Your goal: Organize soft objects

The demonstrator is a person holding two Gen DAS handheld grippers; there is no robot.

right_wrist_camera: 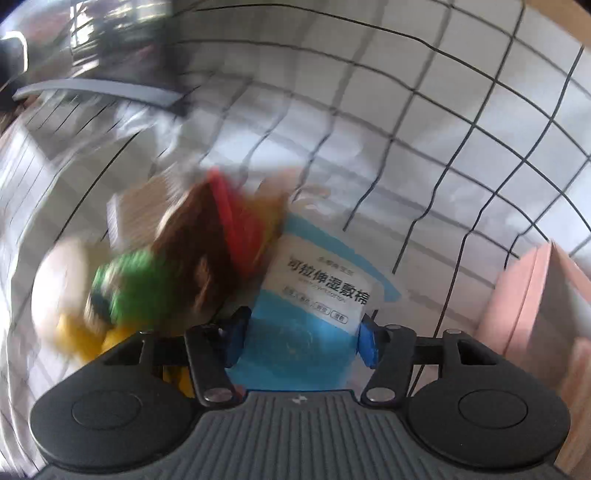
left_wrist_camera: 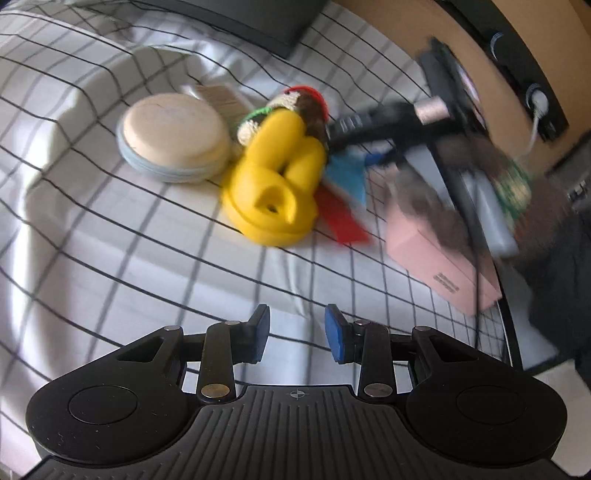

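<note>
A pile of soft things lies on the checked sheet (left_wrist_camera: 110,236): a round cream cushion (left_wrist_camera: 173,136), a yellow knotted plush (left_wrist_camera: 275,181) and a brown, green and red knitted toy (left_wrist_camera: 303,103). My left gripper (left_wrist_camera: 297,338) is open and empty, hovering short of the pile. My right gripper (right_wrist_camera: 303,332) has its fingers on both sides of a blue and white cotton pad pack (right_wrist_camera: 314,295), next to the blurred knitted toy (right_wrist_camera: 177,266). The pack also shows in the left wrist view (left_wrist_camera: 347,175), with the right gripper blurred above it (left_wrist_camera: 388,122).
A pink box (left_wrist_camera: 439,254) lies right of the pile and shows at the right edge of the right wrist view (right_wrist_camera: 532,295). A dark flat object (left_wrist_camera: 258,22) lies at the far side. A wooden wall with black fittings (left_wrist_camera: 517,55) stands at the right.
</note>
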